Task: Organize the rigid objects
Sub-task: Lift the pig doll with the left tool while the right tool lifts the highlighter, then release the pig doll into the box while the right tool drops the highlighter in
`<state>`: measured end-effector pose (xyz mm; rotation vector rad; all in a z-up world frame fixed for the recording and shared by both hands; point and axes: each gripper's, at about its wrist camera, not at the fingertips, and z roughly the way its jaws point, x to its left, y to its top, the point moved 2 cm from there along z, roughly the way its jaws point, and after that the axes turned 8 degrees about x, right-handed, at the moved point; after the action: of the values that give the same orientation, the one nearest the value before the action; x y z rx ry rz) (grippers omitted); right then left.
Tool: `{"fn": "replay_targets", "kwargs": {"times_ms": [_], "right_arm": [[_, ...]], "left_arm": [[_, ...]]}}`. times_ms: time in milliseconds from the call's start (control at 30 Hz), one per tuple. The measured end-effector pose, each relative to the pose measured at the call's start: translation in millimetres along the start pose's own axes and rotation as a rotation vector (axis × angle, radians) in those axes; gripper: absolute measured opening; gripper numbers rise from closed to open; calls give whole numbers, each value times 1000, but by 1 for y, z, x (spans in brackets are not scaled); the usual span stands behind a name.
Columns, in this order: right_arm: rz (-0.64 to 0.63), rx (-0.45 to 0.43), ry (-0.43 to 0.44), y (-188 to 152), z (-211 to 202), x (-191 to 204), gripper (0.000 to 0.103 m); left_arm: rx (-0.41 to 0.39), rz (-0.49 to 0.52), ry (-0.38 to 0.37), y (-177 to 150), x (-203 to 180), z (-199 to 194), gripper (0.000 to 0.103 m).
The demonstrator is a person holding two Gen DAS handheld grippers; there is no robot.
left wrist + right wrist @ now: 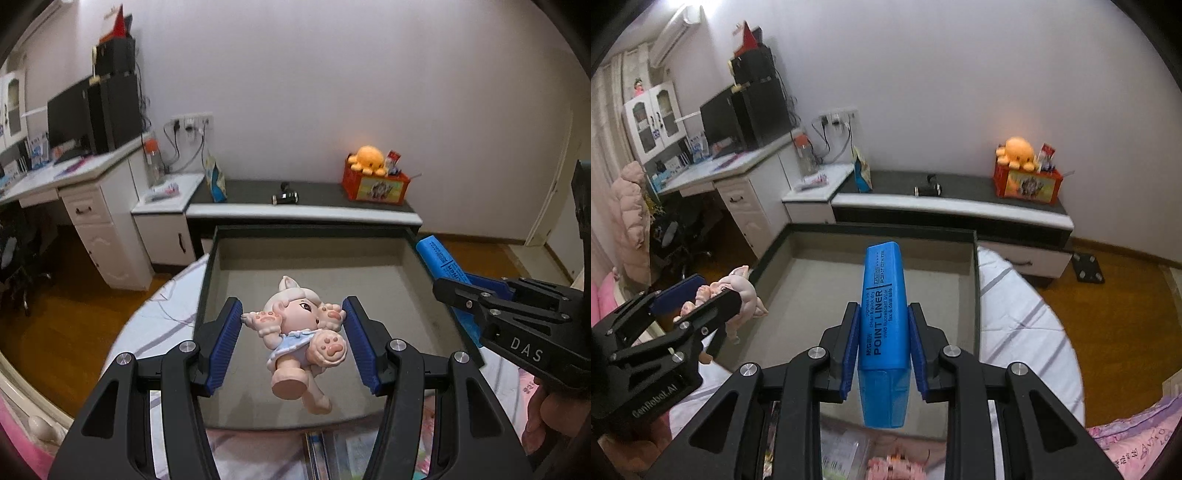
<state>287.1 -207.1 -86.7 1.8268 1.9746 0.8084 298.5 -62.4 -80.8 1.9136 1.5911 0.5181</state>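
The little pink doll (301, 336) hangs in the air between the blue pads of the left tool (293, 338), which squeezes it by its raised paws, head away from the camera and feet toward it. It is above the grey box (369, 269), which sits on the bed (155, 325). The blue highlighter pen (882, 325) is pinched around its middle by the right tool (882, 343), pointing away, also above the box. The two tools are side by side, near each other. Behind the box is a long low cabinet (306, 208) with an orange crate (375, 186) on top.
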Motion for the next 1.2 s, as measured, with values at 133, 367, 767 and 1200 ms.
{"fn": "replay_targets", "kwargs": {"times_ms": [133, 367, 767, 1200], "right_arm": [[9, 69, 9, 6, 31, -6, 26], [39, 178, 24, 2, 69, -15, 26], [75, 238, 94, -7, 79, -18, 61], [102, 116, 35, -5, 12, -6, 103]], "left_arm": [[50, -5, 12, 0, 2, 32, 57], [139, 8, 28, -1, 3, 70, 57], [101, 5, 113, -1, 14, 49, 97], [8, -72, 124, -11, 33, -34, 103]]}}
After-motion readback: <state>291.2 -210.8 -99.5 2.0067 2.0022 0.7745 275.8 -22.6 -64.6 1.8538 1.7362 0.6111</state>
